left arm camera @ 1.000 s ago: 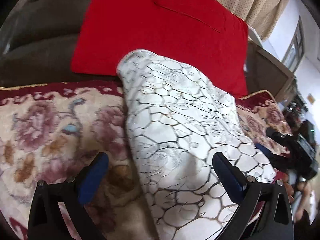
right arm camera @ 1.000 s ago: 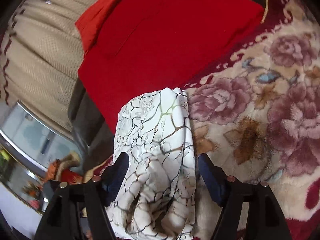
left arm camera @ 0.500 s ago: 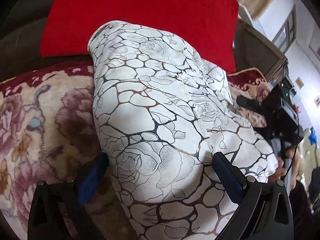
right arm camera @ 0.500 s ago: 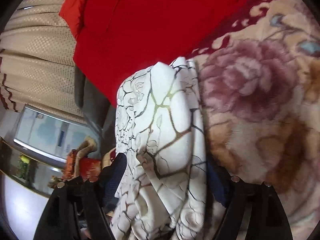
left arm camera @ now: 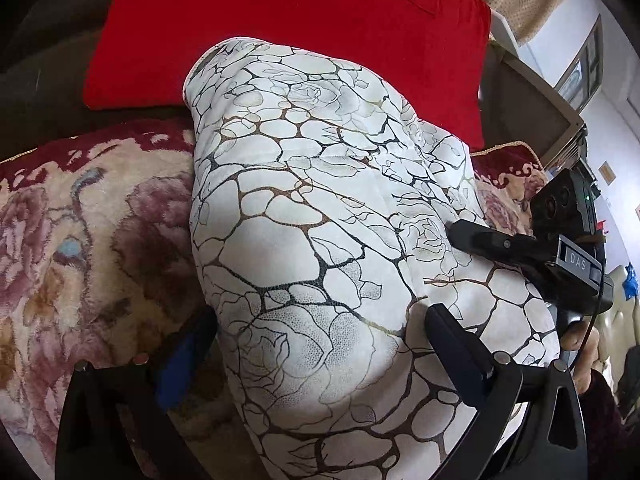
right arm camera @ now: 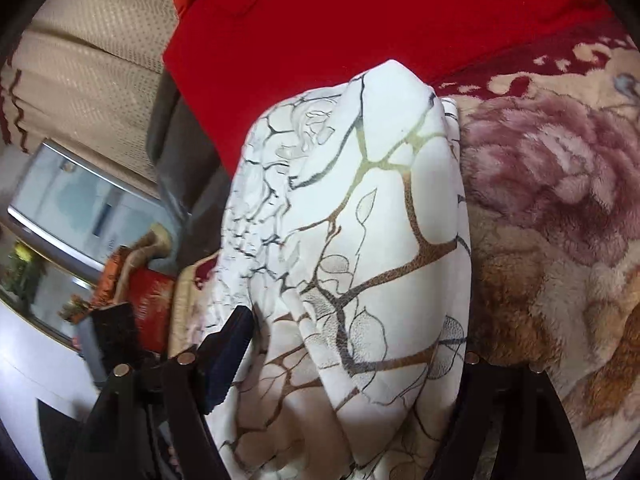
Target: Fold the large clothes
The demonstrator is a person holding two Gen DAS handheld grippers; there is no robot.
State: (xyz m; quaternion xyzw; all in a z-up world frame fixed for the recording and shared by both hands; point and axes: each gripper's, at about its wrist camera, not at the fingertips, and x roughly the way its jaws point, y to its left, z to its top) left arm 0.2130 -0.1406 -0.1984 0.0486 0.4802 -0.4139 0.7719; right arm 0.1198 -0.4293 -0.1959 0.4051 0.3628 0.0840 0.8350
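Observation:
A folded white garment [left arm camera: 320, 200] with a dark and gold crackle and rose print lies as a thick bundle on a plush floral blanket [left arm camera: 80, 240]. My left gripper [left arm camera: 320, 316] is open and straddles the bundle's near end: its left finger is half tucked beside the cloth and its right finger rests on top. In the right wrist view the same garment [right arm camera: 360, 220] fills the gap of my right gripper [right arm camera: 352, 328], which is open. One of its fingers [right arm camera: 236, 340] shows at the cloth's left edge; the other is hidden behind the fabric. The right gripper's upper finger [left arm camera: 480, 240] lies across the bundle's far end.
A large red cushion [left arm camera: 300, 20] leans on the dark sofa back [left arm camera: 40, 80] just behind the garment. A grey armrest [left arm camera: 528, 112] bounds the right side. Beige curtains [right arm camera: 92, 40] and a glass-topped unit [right arm camera: 80, 200] lie beyond. A person's hand [left arm camera: 580, 344] holds the right gripper.
Both grippers have come down and in toward the garment, which now fills more of each view. The bundle stays where it was on the blanket, and the jaws keep the same width.

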